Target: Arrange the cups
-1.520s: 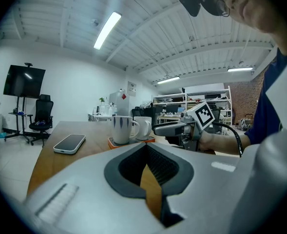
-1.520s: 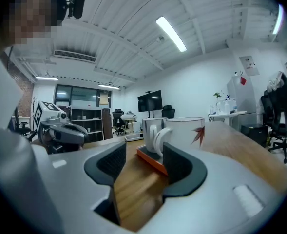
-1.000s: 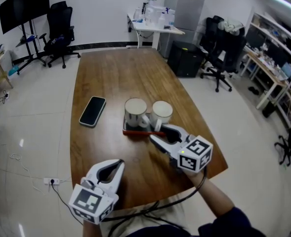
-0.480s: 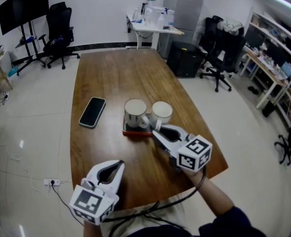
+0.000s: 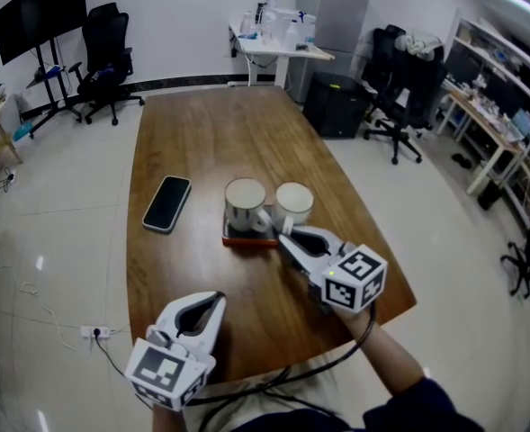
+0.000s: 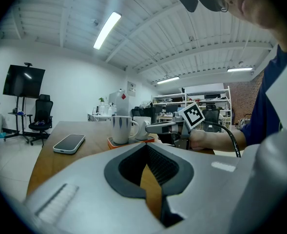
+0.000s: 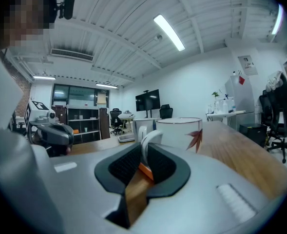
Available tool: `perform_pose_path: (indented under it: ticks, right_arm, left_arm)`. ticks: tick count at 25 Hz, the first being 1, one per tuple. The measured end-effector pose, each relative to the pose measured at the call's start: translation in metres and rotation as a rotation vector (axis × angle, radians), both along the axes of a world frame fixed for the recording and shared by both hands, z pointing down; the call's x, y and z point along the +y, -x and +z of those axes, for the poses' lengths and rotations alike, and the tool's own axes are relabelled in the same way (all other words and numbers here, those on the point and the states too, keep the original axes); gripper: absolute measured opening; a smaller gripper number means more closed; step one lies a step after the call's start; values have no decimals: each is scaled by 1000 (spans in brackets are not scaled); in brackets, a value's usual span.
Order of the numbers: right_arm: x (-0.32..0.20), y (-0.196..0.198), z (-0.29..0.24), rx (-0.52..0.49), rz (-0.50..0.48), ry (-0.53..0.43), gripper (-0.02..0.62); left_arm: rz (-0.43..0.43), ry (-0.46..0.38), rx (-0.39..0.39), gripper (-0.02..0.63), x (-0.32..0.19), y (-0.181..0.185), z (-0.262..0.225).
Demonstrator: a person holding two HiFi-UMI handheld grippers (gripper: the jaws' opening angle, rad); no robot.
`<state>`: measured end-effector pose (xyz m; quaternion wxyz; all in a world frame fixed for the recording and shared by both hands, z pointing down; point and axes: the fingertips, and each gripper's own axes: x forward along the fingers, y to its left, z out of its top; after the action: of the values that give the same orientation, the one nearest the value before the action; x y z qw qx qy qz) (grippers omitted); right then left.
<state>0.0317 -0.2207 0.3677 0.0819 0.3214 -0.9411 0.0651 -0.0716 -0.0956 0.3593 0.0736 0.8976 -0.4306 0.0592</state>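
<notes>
An office room with swivel chairs, shelving and a wall screen surrounds a long wooden tabletop (image 5: 202,142). On it lies an orange tray (image 5: 247,239), and everything else is best placed from that. A striped cup (image 5: 245,203) stands on the tray's left part. A leaf cup (image 5: 293,205) stands at its right end, touching or just beside the first. Whether its base sits fully on the tray cannot be told. A phone (image 5: 167,202) lies well apart to the tray's left.

The right gripper (image 5: 287,237) reaches the tray's near right corner, held close to level. Its jaws have just been closing, and the right gripper view shows the leaf cup's handle (image 7: 145,145) between the pads, which are clamped on the loop, with the cup body directly beyond the tips. The left gripper (image 5: 212,300) hangs well short of the tray toward the tabletop's near edge, its jaws closed on nothing.

The step in hand looks to be taking the leaf cup by its handle. To do it well, the grip should be firm before any lift, since a cup held only by its loop may swing. A straight rise, away from the striped cup, would avoid knocking it or dragging the tray. The wrist is best kept level so the cup stays upright.
</notes>
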Motion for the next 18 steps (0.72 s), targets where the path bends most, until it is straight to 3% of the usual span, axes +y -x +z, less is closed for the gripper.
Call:
perform_pose_path:
  ticks: [13, 18]
  right_arm:
    - [15, -14, -22, -64, -8, -108, 29]
    - [28, -21, -22, 10, -25, -167, 32]
  left_arm:
    - [3, -1, -2, 3, 1, 0, 0]
    - [0, 0, 2, 3, 1, -1, 1]
